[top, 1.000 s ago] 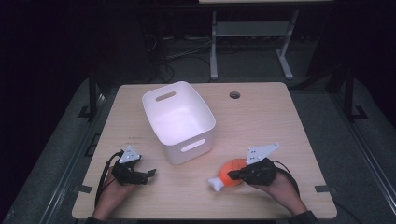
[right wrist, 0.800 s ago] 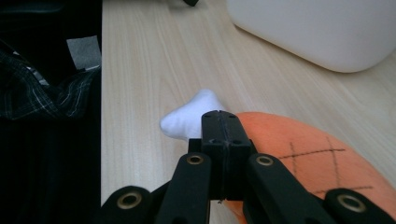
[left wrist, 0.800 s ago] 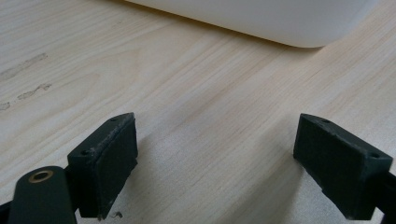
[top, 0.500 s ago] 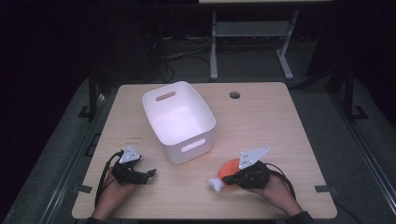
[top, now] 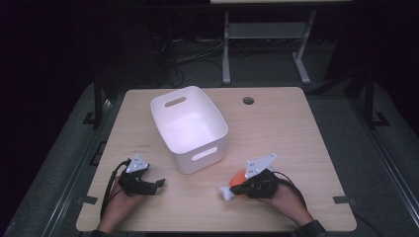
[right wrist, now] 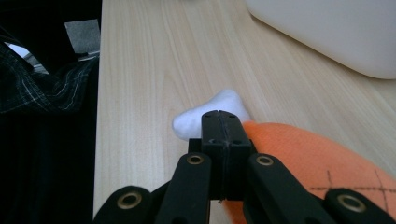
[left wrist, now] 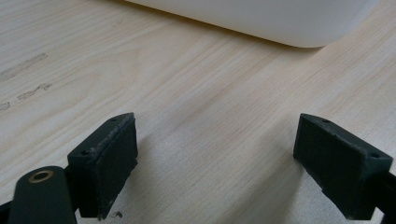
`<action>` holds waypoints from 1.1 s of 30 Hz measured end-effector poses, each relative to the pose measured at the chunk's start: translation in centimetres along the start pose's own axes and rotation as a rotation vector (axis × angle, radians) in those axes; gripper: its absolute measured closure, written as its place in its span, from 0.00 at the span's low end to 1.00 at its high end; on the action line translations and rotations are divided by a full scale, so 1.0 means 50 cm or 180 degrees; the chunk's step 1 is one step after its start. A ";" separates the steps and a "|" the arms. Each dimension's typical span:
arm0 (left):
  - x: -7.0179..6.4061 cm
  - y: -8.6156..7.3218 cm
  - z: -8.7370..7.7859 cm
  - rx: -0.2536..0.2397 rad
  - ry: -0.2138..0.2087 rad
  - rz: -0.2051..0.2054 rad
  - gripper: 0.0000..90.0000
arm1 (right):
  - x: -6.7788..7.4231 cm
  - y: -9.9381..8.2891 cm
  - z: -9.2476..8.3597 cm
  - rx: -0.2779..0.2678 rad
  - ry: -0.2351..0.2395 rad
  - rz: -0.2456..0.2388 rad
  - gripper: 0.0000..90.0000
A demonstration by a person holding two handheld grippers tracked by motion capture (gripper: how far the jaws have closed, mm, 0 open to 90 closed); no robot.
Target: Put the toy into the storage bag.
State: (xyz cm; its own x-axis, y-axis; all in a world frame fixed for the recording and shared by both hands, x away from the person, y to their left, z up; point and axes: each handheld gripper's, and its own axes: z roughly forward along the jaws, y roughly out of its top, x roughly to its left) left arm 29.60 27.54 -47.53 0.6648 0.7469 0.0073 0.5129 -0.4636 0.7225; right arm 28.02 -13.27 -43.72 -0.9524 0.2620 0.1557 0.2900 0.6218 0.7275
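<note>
- Orange-and-white soft plush toy (top: 232, 187) lay on the pale wooden bench (top: 296, 138), near the front right corner of the white plastic bin (top: 190, 128).
- Right claw (right wrist: 223, 126) sat closed beside the toy; grip unclear.
- Left claw (left wrist: 215, 163) rested spread and empty, front-left of the bin.

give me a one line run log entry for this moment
left gripper: open, empty, on table | right gripper: jaws together beside orange-and-white plush toy, grasp unclear | white bin: empty
</note>
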 end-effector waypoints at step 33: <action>0.000 0.000 0.000 0.0001 0.0000 0.0000 0.14 | -0.049 -0.009 -0.020 -0.0121 -0.0604 0.0400 1.00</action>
State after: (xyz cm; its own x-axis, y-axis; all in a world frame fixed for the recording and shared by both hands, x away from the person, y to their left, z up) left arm 29.60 27.54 -47.53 0.6649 0.7469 0.0073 0.5131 -0.4638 0.7222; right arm 30.13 -14.91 -43.75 -0.8733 0.4720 0.1207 0.3980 0.5484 0.7354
